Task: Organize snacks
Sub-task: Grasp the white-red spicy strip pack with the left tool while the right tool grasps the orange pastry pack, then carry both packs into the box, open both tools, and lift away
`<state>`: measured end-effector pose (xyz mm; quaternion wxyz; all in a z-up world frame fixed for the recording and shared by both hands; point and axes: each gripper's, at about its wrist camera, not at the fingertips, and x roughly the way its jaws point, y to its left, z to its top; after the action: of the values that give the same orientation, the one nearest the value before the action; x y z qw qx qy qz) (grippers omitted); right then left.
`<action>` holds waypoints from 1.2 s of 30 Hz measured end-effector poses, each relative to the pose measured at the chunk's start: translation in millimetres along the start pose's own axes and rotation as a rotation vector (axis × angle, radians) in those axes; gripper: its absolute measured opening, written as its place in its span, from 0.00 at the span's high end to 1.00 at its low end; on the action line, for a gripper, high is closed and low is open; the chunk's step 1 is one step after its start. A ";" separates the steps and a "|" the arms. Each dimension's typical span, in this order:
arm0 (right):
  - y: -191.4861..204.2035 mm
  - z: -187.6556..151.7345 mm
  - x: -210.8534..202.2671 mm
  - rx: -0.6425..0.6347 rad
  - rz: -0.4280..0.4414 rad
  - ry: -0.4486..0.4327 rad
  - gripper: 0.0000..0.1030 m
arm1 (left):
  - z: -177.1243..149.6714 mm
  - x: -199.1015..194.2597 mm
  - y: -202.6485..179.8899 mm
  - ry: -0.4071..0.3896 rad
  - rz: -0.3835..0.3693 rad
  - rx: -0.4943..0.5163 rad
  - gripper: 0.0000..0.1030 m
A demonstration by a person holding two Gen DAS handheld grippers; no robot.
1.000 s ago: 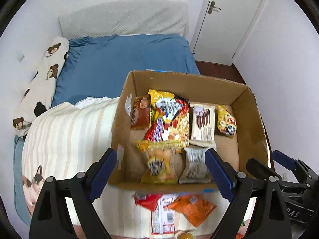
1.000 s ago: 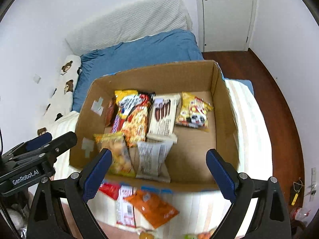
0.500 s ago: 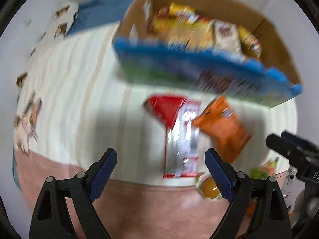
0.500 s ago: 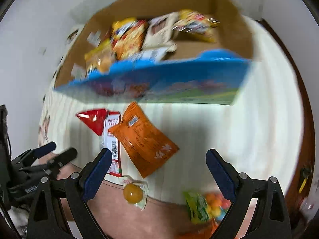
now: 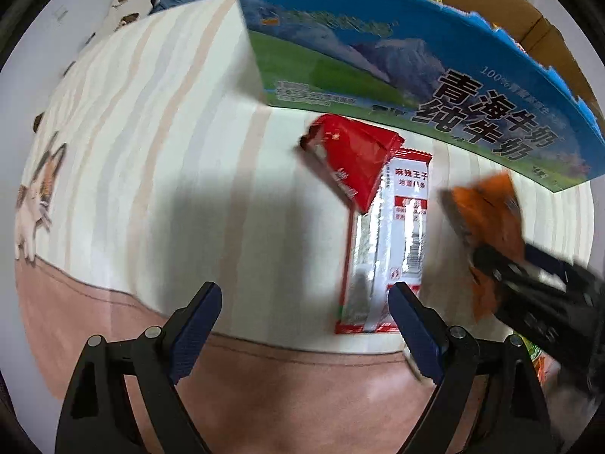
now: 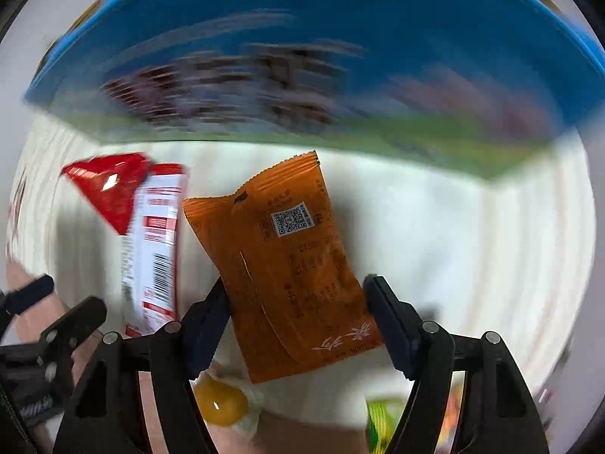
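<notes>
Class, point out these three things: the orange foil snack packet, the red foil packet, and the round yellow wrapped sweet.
Orange foil snack packet point(image 6: 287, 261): right wrist view, middle.
Red foil packet point(image 5: 355, 162): left wrist view, middle.
Round yellow wrapped sweet point(image 6: 221, 403): right wrist view, yellow centre.

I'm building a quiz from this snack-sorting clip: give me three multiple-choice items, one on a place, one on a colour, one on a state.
1. Where does the red packet lie?
A) inside the box
B) on the striped blanket, overlapping the white-and-red packet
C) on the floor

2. What colour is the packet between the right hand-held gripper's fingers?
A) orange
B) green
C) purple

3. What is between the left hand-held gripper's fingers?
A) a packet, clamped
B) the box edge
C) nothing gripped

Answers: 1 B, it rests on the blanket before the box. 2 A, orange wrapper with a QR code. 3 C, its fingers stand wide apart.
</notes>
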<state>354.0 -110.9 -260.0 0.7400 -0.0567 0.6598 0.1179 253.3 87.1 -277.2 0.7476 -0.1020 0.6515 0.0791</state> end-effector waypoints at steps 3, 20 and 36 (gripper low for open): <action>-22.0 -10.3 -1.9 0.116 0.087 0.045 0.25 | 9.3 17.2 -11.2 0.039 -0.041 0.001 0.12; -37.8 -9.7 -3.3 0.150 0.092 0.047 0.36 | -15.5 34.1 -12.3 0.054 0.008 0.060 0.55; -31.2 -143.4 -2.3 0.197 0.193 0.186 0.19 | -115.6 38.4 18.0 0.153 -0.061 0.036 0.51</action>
<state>223.5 -175.6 -277.6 0.6630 0.0690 0.7361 0.1175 143.4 74.5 -331.2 0.6995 -0.1141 0.7045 0.0364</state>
